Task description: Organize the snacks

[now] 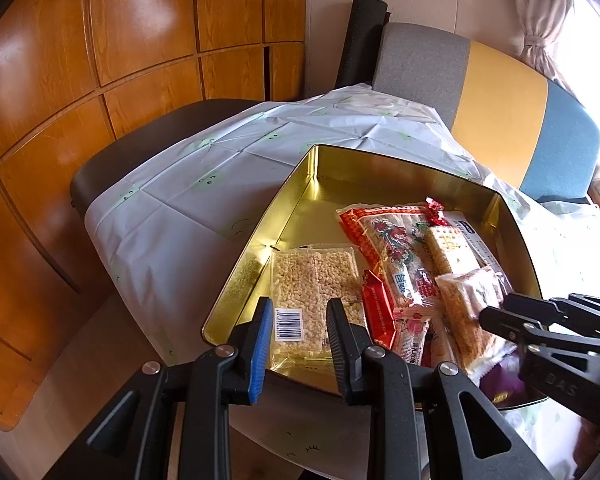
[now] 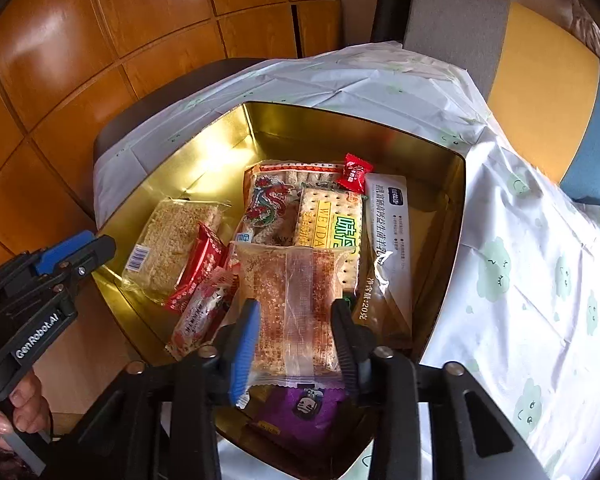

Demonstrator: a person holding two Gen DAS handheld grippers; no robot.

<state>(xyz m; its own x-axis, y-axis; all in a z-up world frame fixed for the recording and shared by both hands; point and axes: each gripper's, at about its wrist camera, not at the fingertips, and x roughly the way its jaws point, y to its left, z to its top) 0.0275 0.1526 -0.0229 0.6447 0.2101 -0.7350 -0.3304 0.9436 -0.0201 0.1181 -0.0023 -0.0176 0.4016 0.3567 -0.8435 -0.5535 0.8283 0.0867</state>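
Between my right gripper's (image 2: 294, 330) 2 fingers sits a clear-wrapped cake (image 2: 292, 300), pads pressing its sides, atop the other snacks in the gold tin (image 2: 440, 184). My left gripper (image 1: 300, 320), nearly closed and empty, hovers over the tin's near edge above the rice bar (image 1: 312, 280).

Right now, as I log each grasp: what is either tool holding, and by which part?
The right tool brackets the clear crumbly-bar packet by its long sides near the near end; a firm pinch cannot be told. The left tool holds nothing.
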